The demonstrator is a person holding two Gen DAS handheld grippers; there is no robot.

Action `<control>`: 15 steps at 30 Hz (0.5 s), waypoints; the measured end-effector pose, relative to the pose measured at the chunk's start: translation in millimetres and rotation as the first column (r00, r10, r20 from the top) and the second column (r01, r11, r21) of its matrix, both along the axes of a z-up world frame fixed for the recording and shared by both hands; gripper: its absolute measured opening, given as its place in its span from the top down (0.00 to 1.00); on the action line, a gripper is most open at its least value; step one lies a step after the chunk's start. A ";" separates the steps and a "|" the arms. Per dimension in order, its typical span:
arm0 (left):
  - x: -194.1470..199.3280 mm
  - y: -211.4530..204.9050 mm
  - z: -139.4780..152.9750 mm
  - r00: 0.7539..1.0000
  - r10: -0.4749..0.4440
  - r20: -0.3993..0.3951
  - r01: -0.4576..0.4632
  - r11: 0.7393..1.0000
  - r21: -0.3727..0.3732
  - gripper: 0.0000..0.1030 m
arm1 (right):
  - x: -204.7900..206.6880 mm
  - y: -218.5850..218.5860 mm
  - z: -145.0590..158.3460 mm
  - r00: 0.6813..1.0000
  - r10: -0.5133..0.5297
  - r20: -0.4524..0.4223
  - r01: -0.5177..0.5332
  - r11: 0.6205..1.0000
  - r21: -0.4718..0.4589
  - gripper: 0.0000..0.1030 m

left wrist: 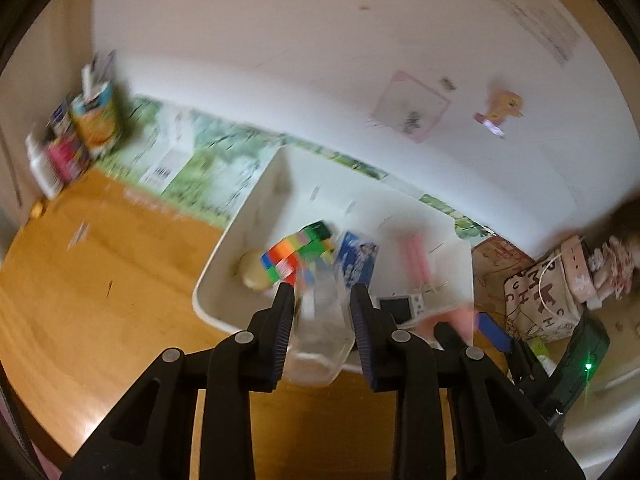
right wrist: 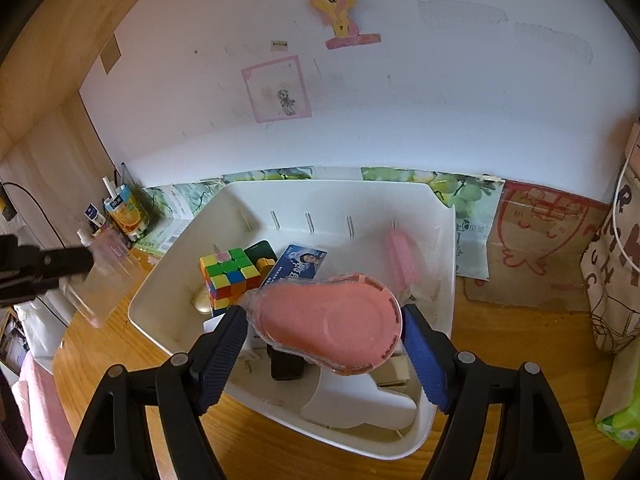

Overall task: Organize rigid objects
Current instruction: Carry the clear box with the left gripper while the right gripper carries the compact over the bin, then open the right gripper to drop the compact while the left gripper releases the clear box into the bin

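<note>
Left gripper [left wrist: 320, 292]: jaws pinching a clear plastic box [left wrist: 322, 336], pads pressed on both its sides, lower centre of the left wrist view. Frame is motion-blurred. Same box appears at left edge of the right wrist view, held in the air beside the bin's left rim, over the wooden desk [right wrist: 100, 360].

Right gripper [right wrist: 324, 322]: jaws spread wide, pink correction-tape dispenser [right wrist: 332, 320] sits between them, lower centre of frame, above the white bin [right wrist: 444, 280]. Left pad near its narrow end, right pad just beside the round end; can't tell whether the pads still touch it.

Bin contents, right wrist view:
- Rubik's cube [right wrist: 230, 276], centre-left, resting on the bin floor
- dark green box [right wrist: 262, 254] just behind the cube
- blue card [right wrist: 298, 264] right of the cube, tilted
- pink bar [right wrist: 404, 258] against the back wall, right side
- black item under the dispenser, mostly hidden

Juice carton [right wrist: 128, 212] and small bottles stand at mid-left, outside the bin by the wall.
</note>
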State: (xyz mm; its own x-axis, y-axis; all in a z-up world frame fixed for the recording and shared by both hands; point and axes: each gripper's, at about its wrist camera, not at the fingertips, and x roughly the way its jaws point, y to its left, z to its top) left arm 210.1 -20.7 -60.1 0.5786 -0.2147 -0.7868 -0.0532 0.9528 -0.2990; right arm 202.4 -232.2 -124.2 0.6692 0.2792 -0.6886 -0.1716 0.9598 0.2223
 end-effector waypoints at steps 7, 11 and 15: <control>16.3 -19.8 4.1 0.995 -0.057 0.080 0.054 0.998 0.041 0.69 | 3.6 1.4 -3.4 1.000 0.011 -0.016 -0.011 1.000 -0.020 0.17; 17.9 -18.8 2.1 0.995 -0.048 0.084 0.046 0.999 0.026 0.56 | 0.7 2.0 0.0 1.000 0.003 -0.016 -0.003 0.999 -0.034 0.17; 6.6 -15.3 10.5 0.994 -0.047 0.095 0.045 0.999 0.028 0.37 | -12.0 -0.5 14.7 1.000 -0.019 0.013 0.019 1.000 -0.022 0.12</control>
